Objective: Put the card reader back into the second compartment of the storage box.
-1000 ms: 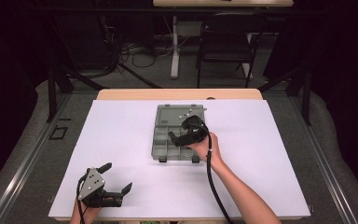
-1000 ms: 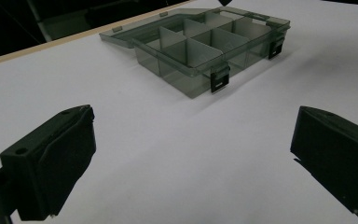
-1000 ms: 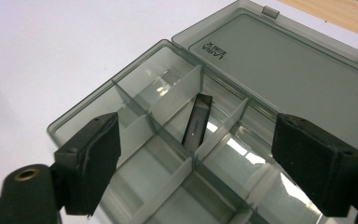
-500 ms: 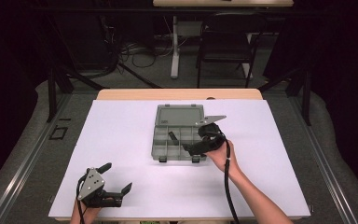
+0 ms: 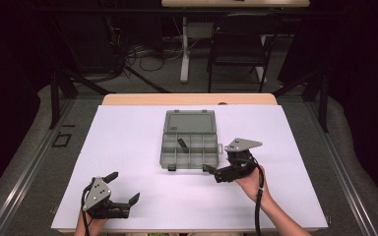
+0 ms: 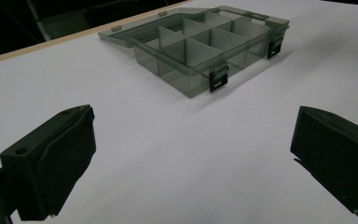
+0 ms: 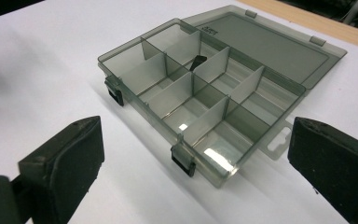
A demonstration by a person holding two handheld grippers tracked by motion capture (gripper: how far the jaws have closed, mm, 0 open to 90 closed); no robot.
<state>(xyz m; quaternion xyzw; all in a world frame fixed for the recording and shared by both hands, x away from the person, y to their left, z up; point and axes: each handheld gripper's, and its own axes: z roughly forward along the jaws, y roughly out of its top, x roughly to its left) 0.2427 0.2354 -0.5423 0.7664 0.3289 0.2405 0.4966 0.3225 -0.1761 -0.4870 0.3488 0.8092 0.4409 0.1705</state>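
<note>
Right gripper [image 5: 210, 170]: jaws wide, just been opening, nothing between them; held just off the near right corner of the box [image 5: 189, 147].
Left gripper [image 5: 124, 186]: jaws wide, empty; at the near left edge, well apart from the box.
One box, lid open flat, two black latches [image 7: 184, 161] on its front wall.
One small black part [image 7: 196, 62] in a far compartment.
One white table [image 5: 128, 137].

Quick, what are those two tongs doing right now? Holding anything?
Left tongs: open, holding nothing.
Right tongs: open, holding nothing; they have just been opening, beside the compartment box.
</note>
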